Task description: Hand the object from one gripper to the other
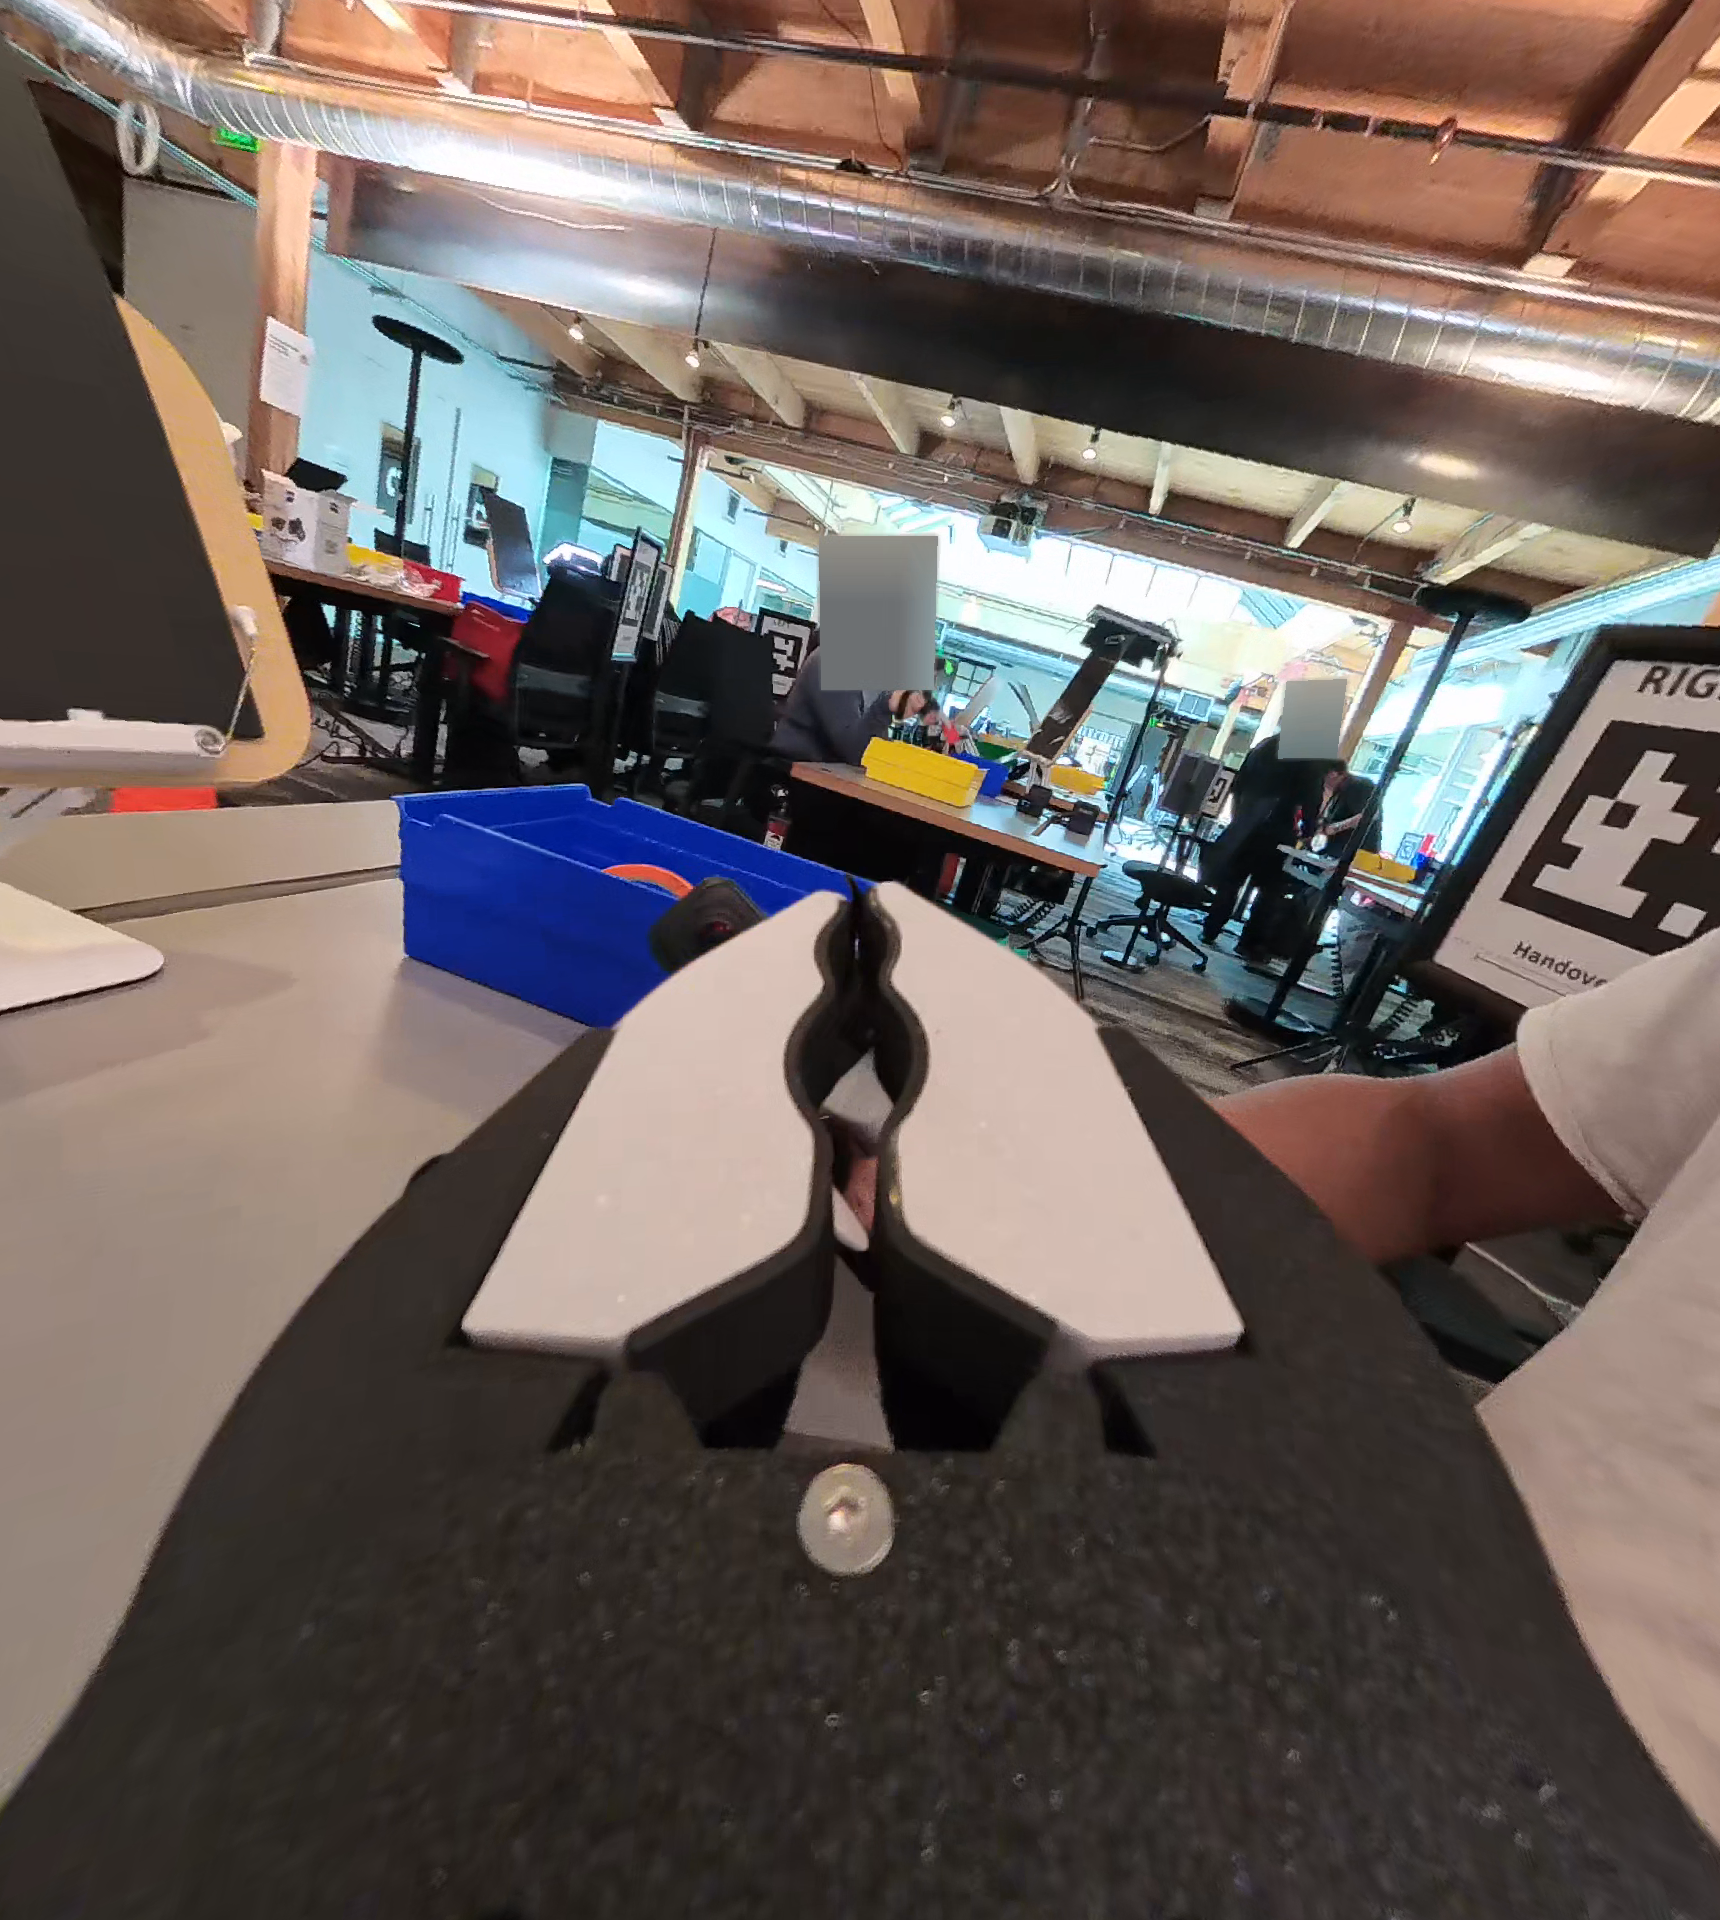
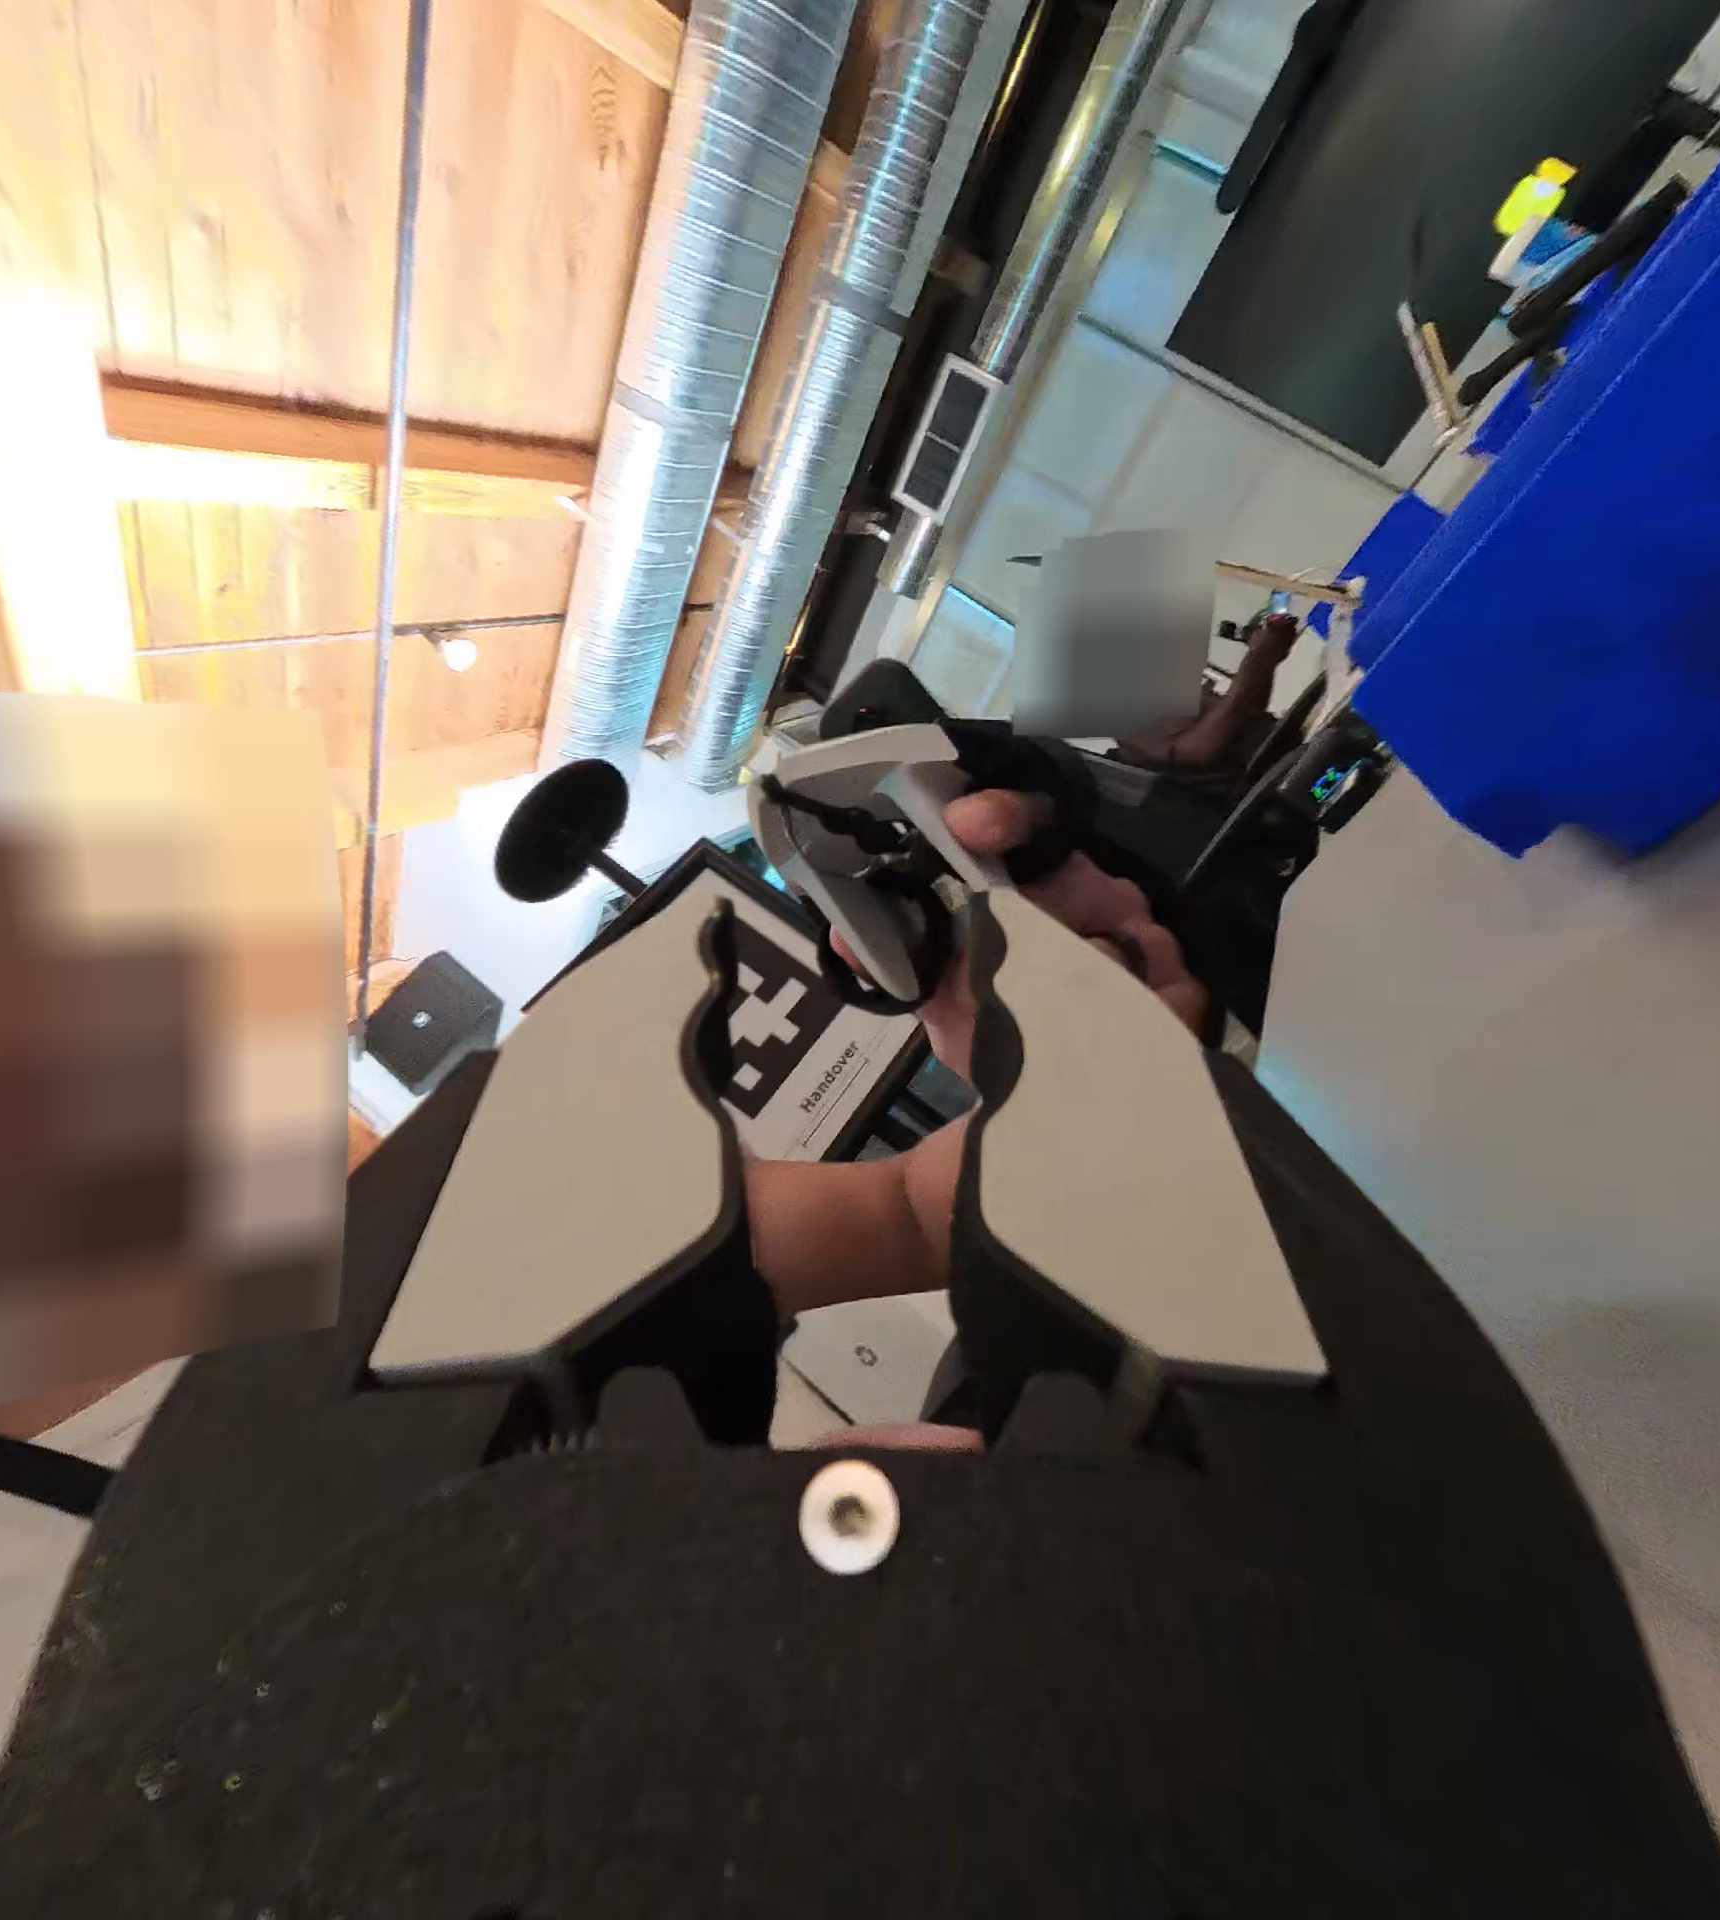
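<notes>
Grippers: two; left gripper [image 1: 861, 914] closed empty, right gripper [image 2: 851, 925] spread apart.
Bins: one blue bin [image 1: 523, 904], contents mostly hidden.

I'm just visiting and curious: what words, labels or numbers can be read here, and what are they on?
Sign: white board with black square pattern, printed words above and below; legible, but I don't copy writing.
Paper on post: too small.
Boxes: too small.
Green sign: blurred.
</notes>
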A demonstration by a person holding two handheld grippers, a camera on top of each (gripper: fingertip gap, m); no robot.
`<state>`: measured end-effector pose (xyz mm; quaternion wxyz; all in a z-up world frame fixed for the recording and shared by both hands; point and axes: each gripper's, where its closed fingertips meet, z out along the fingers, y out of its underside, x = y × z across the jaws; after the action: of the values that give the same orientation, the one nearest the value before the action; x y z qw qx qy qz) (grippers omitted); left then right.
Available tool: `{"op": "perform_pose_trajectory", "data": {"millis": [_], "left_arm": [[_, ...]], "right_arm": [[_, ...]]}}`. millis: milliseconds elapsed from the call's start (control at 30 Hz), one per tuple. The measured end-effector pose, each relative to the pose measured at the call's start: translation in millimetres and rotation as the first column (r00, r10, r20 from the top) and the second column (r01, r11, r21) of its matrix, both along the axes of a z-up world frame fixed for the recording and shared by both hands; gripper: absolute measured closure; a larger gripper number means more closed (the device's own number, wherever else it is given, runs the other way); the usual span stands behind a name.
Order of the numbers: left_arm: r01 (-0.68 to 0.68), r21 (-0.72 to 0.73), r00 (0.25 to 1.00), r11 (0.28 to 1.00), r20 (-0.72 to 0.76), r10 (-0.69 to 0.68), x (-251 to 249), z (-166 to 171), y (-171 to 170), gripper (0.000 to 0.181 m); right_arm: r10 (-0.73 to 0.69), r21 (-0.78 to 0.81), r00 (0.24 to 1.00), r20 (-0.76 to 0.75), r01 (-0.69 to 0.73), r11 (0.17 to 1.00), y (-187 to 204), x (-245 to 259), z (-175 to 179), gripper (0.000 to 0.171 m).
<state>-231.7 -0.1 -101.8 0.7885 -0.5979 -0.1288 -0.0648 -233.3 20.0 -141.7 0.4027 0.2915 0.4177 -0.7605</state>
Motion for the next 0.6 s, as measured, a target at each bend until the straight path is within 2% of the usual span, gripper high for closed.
{"op": "perform_pose_trajectory", "data": {"millis": [200,267,333,533,600], "left_arm": [[0.010,-0.012,1.000,1.000,0.030,-0.009,-1,-10,7,0.181],[0.011,-0.029,1.000,1.000,0.024,-0.011,-1,-14,10,0.181],[-0.008,-0.045,1.000,0.999,0.010,0.009,-2,-16,12,0.181],[-0.036,-0.093,0.999,0.995,-0.001,0.036,-6,-24,13,0.180],[-0.062,-0.144,0.998,0.988,0.016,0.065,-10,-31,12,0.178]], "right_arm": [[0.022,-0.010,1.000,0.002,-0.022,1.000,-8,1,-1,0.139],[0.016,-0.019,1.000,0.001,-0.016,1.000,-5,-1,-2,0.148],[0.022,-0.016,1.000,-0.014,-0.022,1.000,-4,1,-3,0.167],[-0.011,0.056,0.999,-0.049,0.014,0.998,3,-2,-6,0.170],[-0.057,0.105,0.995,-0.079,0.065,0.992,6,-5,-6,0.171]]}}
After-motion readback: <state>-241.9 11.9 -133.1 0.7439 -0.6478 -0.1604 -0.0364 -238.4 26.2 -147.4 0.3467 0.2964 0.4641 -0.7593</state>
